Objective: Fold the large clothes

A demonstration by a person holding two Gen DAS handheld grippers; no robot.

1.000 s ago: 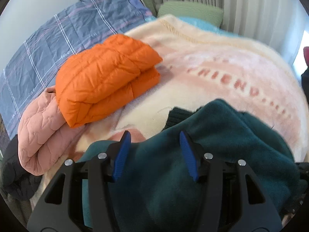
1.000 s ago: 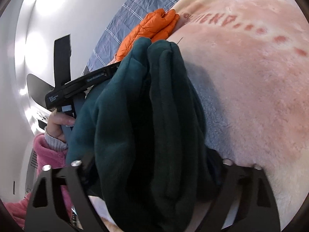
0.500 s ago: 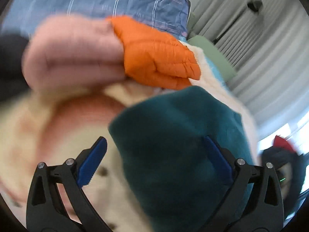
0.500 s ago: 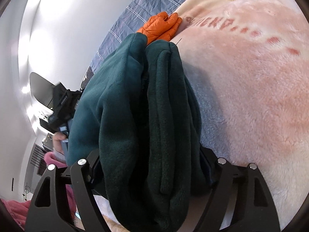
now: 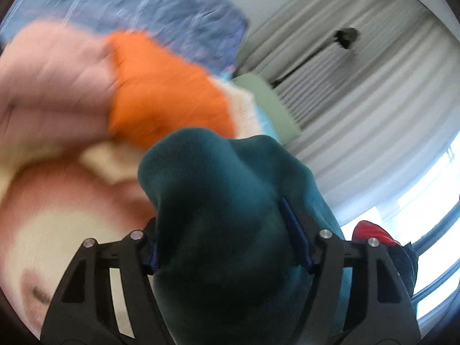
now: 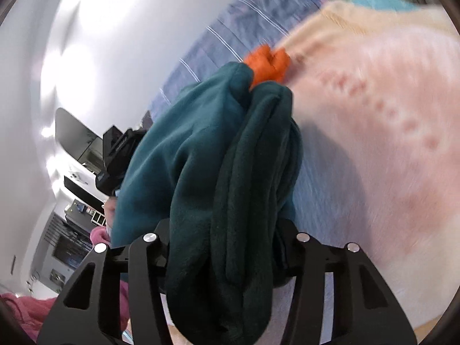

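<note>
From the left wrist, your left gripper [image 5: 230,247] has the folded teal fleece garment [image 5: 227,201] bulging up between its blue pads [image 5: 296,235], and the jaws are closing on it now, with fabric pressed against both. The bundle is thick and rounded, so the pads may bite only the outer layer; if so, the inner folds could slide out and the fold would open. Beyond it lie the orange puffer jacket [image 5: 161,92] and the pink quilted jacket [image 5: 54,86], both folded on the plush pink-and-cream blanket [image 5: 57,201]. The picture is smeared, so how close the fleece is to them cannot be judged; swing it carelessly and you could knock that pile askew.

From the right wrist, your right gripper [image 6: 227,247] is also closing, with several layers of the same fleece [image 6: 218,172] crammed between its fingers, held clear above the blanket [image 6: 388,143]. The layers hang unevenly: a lighter outer fold beside darker ribbed ones. If your two hands pull apart or at different heights, the stack may shear and twist. Loose lower edges could also drag on the blanket.
</note>
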